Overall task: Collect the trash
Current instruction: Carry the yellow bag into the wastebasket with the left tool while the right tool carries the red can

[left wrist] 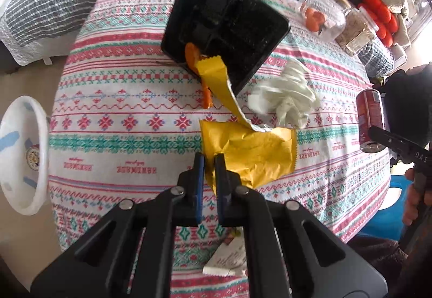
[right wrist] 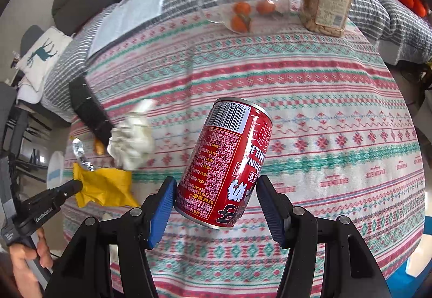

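Observation:
My left gripper (left wrist: 209, 163) is shut on the near edge of a crumpled yellow snack wrapper (left wrist: 253, 155) that lies on the patterned tablecloth; the wrapper's torn strip runs up to a black plastic tray (left wrist: 229, 22). The wrapper also shows in the right wrist view (right wrist: 102, 184). My right gripper (right wrist: 216, 190) is shut on a red drink can (right wrist: 229, 163) and holds it tilted above the table. The can shows at the right in the left wrist view (left wrist: 370, 122). A crumpled white tissue (left wrist: 286, 95) lies beside the tray. Orange peel (left wrist: 193, 55) sits at the tray's edge.
A white bin (left wrist: 24, 155) stands on the floor to the left of the table. A glass jar with oranges (right wrist: 248, 9) and a jar of nuts (right wrist: 326, 6) stand at the far side. A small paper wrapper (left wrist: 229, 260) lies near the front edge.

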Available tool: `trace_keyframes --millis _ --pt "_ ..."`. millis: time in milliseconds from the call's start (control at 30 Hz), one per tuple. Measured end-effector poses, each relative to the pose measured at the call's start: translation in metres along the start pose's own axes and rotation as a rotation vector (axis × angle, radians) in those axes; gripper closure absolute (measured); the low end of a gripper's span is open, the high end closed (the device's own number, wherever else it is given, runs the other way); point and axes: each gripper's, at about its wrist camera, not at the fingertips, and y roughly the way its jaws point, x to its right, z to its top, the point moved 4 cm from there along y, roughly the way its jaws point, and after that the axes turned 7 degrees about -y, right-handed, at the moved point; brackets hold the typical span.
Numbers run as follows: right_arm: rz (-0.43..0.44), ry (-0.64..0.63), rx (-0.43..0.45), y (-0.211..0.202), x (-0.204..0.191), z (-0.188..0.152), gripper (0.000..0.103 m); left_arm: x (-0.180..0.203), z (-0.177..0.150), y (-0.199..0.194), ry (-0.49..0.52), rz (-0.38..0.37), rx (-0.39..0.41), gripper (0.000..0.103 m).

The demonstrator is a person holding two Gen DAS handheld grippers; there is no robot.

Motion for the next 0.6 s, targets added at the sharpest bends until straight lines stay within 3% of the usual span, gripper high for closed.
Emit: trace_keyframes --millis 367,600 --pt "0.082 -0.113 0.040 -0.004 -0.081 0.011 0.041 -0.044 -0.004 -0.044 -0.069 -0.044 0.071 0.096" --pt "0.124 -0.226 0.024 0.015 -0.152 0.017 0.041 -0.100 -0.007 -0.071 -0.174 -0.051 0.124 0.102"
